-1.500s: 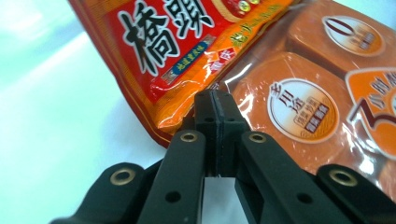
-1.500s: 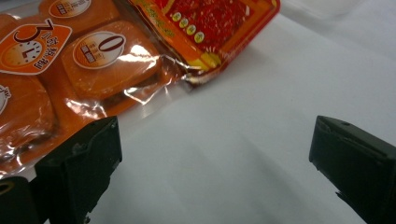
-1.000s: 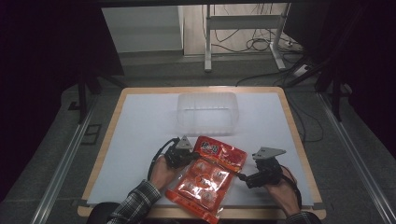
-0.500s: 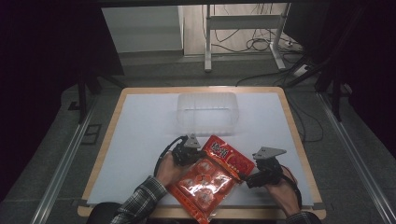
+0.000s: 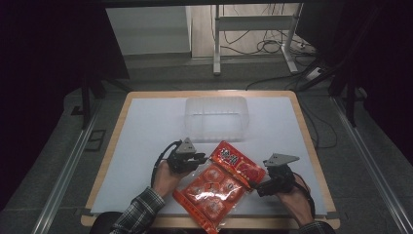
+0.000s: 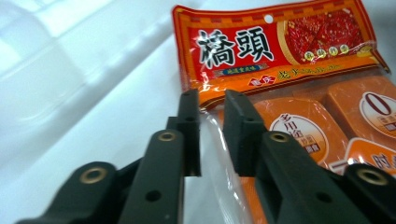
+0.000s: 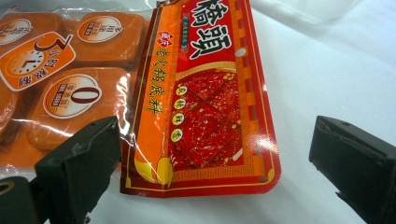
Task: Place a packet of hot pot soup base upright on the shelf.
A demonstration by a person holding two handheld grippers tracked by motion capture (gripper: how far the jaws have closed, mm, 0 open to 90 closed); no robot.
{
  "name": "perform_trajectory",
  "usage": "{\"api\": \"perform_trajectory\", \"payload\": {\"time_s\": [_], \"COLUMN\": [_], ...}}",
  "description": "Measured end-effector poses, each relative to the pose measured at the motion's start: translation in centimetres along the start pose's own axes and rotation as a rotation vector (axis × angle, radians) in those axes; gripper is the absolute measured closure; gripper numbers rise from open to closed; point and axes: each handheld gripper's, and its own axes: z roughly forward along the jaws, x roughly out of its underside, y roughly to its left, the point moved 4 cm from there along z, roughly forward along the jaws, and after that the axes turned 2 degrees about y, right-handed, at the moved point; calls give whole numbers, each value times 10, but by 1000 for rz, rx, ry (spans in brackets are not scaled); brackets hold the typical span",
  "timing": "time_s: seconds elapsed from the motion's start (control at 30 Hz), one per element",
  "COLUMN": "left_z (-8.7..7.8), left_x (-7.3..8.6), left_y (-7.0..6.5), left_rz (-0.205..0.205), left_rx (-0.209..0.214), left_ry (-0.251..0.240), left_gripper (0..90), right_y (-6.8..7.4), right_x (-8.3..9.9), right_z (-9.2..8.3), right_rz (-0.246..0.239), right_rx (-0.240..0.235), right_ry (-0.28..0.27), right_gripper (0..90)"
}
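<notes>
My left fingers [image 6: 243,126] have just been parting, the packet's [image 6: 299,70] clear edge between them (untouched, apparently). My right fingers [image 7: 77,163] stand spread around its header end.

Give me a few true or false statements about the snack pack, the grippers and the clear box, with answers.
1. The snack pack lies inside the clear box. False: it lies on the table, nearer the person.
2. The right gripper is open, its jaws astride the pack's top end. True.
3. The left gripper is clamped on the pack. False: its jaws have just been opening, with the pack's clear edge between them.
4. The pack is orange and red. True.
</notes>
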Motion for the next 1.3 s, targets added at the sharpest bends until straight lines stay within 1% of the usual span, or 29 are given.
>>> {"api": "perform_trajectory", "payload": {"time_s": [0.03,0.13,0.27,0.37,0.4,0.43,0.47,0.5,0.53,0.57,0.67,0.77,0.8,0.87,1.0,1.13,1.2,1.3], "left_z": [-3,-12,-22,-30,-34,-37,-41,-46,-48,-51,-59,-66,-69,-71,-75,-75,-75,-74], "left_x": [1,5,12,17,19,21,24,27,30,33,43,54,60,63,72,78,79,80], "left_y": [1,2,1,1,1,1,1,1,1,2,2,2,1,0,-2,-3,-2,0], "left_rz": [-7,-14,-27,-27,-27,-29,-33,-38,-45,-54,-78,-94,-102,-105,-108,-102,-103,-106], "left_rx": [-8,-34,-57,-87,-95,-106,-116,-121,-126,-133,-151,-162,-174,-181,-205,-240,-245,-252], "left_ry": [-4,-3,-2,0,-1,-2,-6,-8,-12,-11,-1,18,30,35,55,85,86,88], "left_gripper": [734,662,548,460,390,390,369,309,309,289,201,165,133,119,45,19,18,18], "right_y": [0,-1,-1,-1,-2,-2,-2,-2,-2,-2,-2,-3,-4,-4,-3,-4,-5,-5], "right_x": [0,0,-1,-1,-2,-2,-2,-2,-2,-2,-3,-4,-4,-5,-7,-8,-9,-11], "right_z": [0,-1,-2,-3,-4,-4,-4,-3,-3,-3,-3,-4,-3,-3,-2,1,4,7], "right_rz": [0,7,18,32,36,36,35,37,37,39,55,61,62,58,42,37,40,43], "right_rx": [0,-5,-10,-18,-20,-20,-21,-20,-20,-21,-20,-21,-17,-10,9,0,-8,-9], "right_ry": [0,-6,-20,-26,-30,-30,-34,-35,-35,-34,-25,-28,-25,-26,-33,-35,-33,-30], "right_gripper": [24,24,24,22,15,15,12,6,6,5,0,0,0,0,0,0,0,0]}}
